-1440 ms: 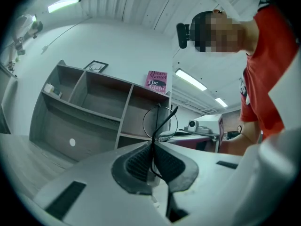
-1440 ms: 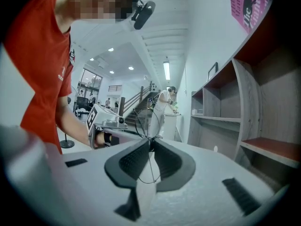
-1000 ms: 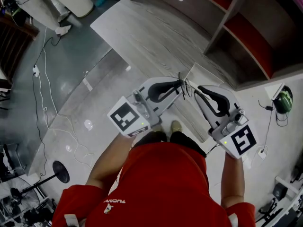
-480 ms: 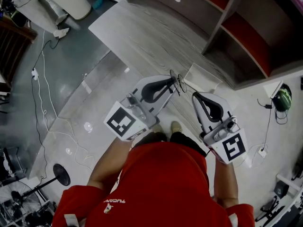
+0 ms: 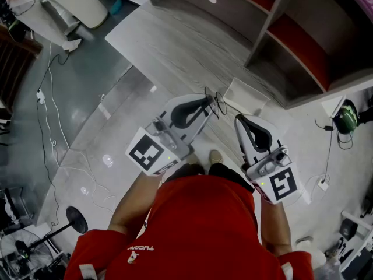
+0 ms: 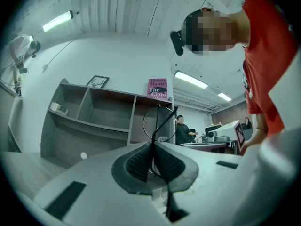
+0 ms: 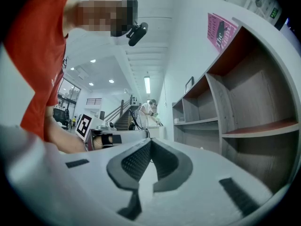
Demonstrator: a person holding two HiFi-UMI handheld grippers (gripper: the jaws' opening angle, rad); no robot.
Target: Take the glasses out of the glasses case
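Observation:
Thin wire-rimmed glasses (image 5: 213, 99) hang in the air above the table edge, clear of the white glasses case (image 5: 249, 93), which lies on the grey wooden table (image 5: 175, 37). My left gripper (image 5: 208, 102) is shut on one thin temple, and in the left gripper view a round lens (image 6: 158, 122) stands just beyond its tips (image 6: 151, 147). My right gripper (image 5: 238, 119) is shut too. In the right gripper view a fine wire runs from the lens (image 7: 137, 118) down into its closed pads (image 7: 148, 144), so it seems to pinch the other temple.
A grey shelf unit with red-brown boards (image 5: 303, 39) stands behind the table. Cables (image 5: 49, 98) trail over the floor at left and a green headset (image 5: 348, 116) lies at right. The person's red shirt (image 5: 198, 232) fills the lower head view.
The right gripper's jaws have gone from apart to shut. Its tips now sit farther from the lenses than before. The left gripper still holds the glasses.

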